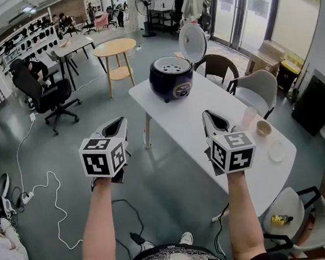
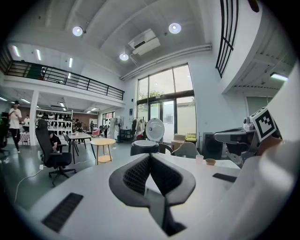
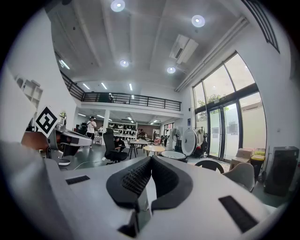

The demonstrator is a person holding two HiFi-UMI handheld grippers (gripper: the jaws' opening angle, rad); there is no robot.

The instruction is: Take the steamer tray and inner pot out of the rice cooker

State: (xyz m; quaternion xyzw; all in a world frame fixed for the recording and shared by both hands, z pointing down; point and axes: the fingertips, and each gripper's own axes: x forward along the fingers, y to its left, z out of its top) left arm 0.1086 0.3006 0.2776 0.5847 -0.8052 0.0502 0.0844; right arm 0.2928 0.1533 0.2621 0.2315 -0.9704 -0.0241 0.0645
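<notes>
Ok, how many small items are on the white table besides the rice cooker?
3, clustered just right of the right gripper: a clear cup, a brown bowl and a white disc. The gripper may hide others.

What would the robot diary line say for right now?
left gripper: shut, empty | right gripper: shut, empty | rice cooker: on table, lid open | steamer tray: inside cooker | grippers: apart from cooker

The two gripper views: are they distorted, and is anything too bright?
Left gripper view: strong fisheye bending, black corners, windows very bright behind the small rice cooker. Right gripper view: same bending and black corners, ceiling lamps glare as white spots.
</notes>
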